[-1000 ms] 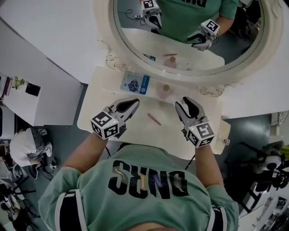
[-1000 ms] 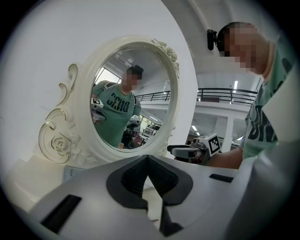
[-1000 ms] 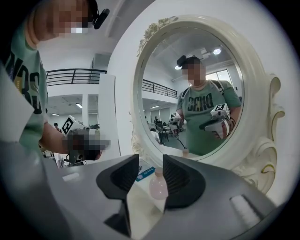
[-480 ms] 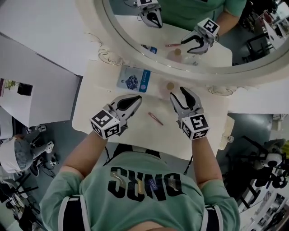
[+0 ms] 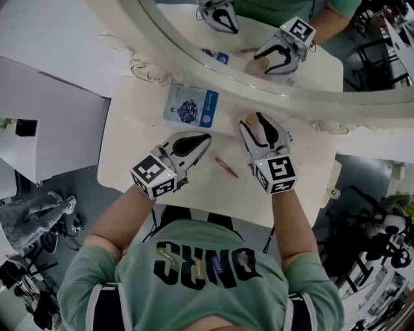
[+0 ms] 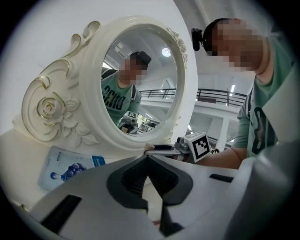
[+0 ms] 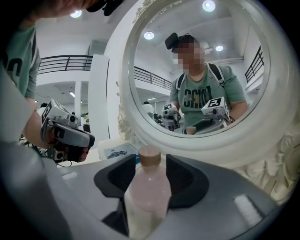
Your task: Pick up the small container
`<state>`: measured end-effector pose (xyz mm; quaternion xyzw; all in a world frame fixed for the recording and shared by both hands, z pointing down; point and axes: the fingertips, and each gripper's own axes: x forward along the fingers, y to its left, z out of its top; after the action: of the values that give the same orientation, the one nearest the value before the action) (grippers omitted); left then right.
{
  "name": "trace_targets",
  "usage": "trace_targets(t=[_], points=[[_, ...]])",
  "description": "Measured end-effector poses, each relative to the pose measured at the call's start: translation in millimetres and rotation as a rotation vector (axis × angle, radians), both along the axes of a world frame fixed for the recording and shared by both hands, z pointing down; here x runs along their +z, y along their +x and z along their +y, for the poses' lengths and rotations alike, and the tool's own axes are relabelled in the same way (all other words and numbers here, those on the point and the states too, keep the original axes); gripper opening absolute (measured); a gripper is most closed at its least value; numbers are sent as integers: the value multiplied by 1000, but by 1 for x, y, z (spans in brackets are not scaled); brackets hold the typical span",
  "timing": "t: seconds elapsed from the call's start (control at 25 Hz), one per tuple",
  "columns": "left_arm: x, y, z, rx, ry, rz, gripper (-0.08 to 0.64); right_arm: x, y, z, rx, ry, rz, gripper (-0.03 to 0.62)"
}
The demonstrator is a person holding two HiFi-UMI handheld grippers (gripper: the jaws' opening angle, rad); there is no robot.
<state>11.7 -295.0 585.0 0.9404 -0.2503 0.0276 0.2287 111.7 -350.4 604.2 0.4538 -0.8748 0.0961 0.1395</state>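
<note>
Right tongs (image 5: 257, 121) are opening wide around the little pink bottle (image 7: 149, 187) on the table (image 5: 139, 155); left tongs (image 5: 202, 139) are pinched closed, empty.

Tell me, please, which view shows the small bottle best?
The right gripper view: the bottle stands upright between the opening right tongs. The head view shows only its top; the left gripper view, almost nothing.

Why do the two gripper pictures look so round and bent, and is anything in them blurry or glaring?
Left gripper view: the wide-angle lens bows the mirror frame and blackens the corners. Right gripper view: the same bulge; the small pink bottle, close to the lens, is slightly soft, and ceiling lamps glare in the reflection. Head view: straighter lines, dim even light on the table.
</note>
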Motion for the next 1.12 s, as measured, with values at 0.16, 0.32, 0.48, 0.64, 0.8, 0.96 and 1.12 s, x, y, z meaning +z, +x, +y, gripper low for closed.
trace_targets(t=[0.16, 0.32, 0.48, 0.64, 0.8, 0.96, 1.12], points=[[8, 0, 2, 6, -4, -1, 3, 5, -5, -5, 2, 17, 9, 201], [13, -1, 1, 6, -12, 12, 3, 2, -6, -8, 5, 47, -1, 159], [15, -3, 0, 6, -14, 21, 3, 1, -3, -6, 13, 48, -29, 144], [10, -5, -1, -1, -5, 23, 3, -6, -3, -3, 5, 48, -47, 144], [0, -8, -4, -6, 9, 23, 4, -14, -4, -2, 1, 47, -46, 144], [-12, -8, -7, -15, 27, 33, 4, -25, -3, -2, -3, 49, -48, 144], [-26, -7, -7, -15, 49, 35, 4, -39, -3, 0, -11, 53, -51, 144]])
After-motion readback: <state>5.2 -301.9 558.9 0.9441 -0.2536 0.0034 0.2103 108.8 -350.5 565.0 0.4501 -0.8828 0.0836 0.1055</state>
